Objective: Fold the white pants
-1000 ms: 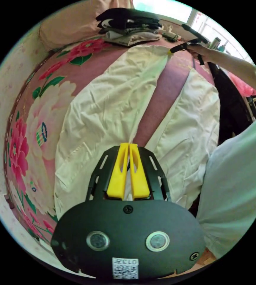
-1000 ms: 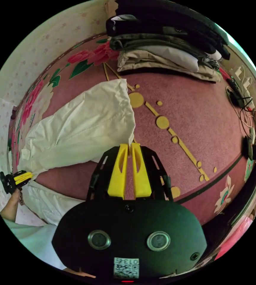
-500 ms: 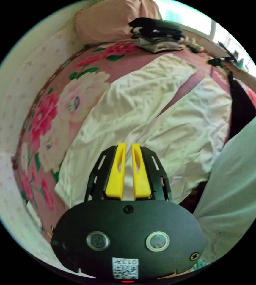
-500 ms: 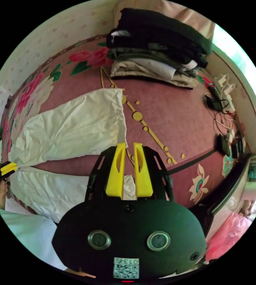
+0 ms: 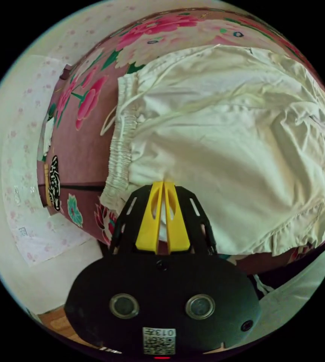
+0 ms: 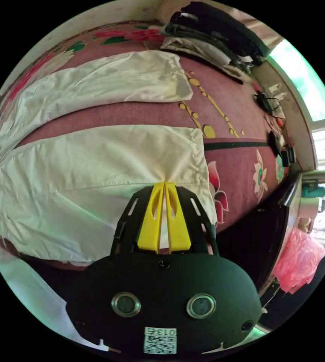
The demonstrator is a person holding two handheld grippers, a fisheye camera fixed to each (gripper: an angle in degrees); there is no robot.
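You have the white pants [image 6: 94,166] spread flat on the floral bed [image 6: 237,128], legs apart. Your left gripper [image 5: 164,184] is pinched on the fabric just beside the waistband; your right gripper [image 6: 164,185] is pinched on the nearer leg near its hem. This looks like the lengthwise fold: lift both ends together and lay this leg over the far one, edges matched.
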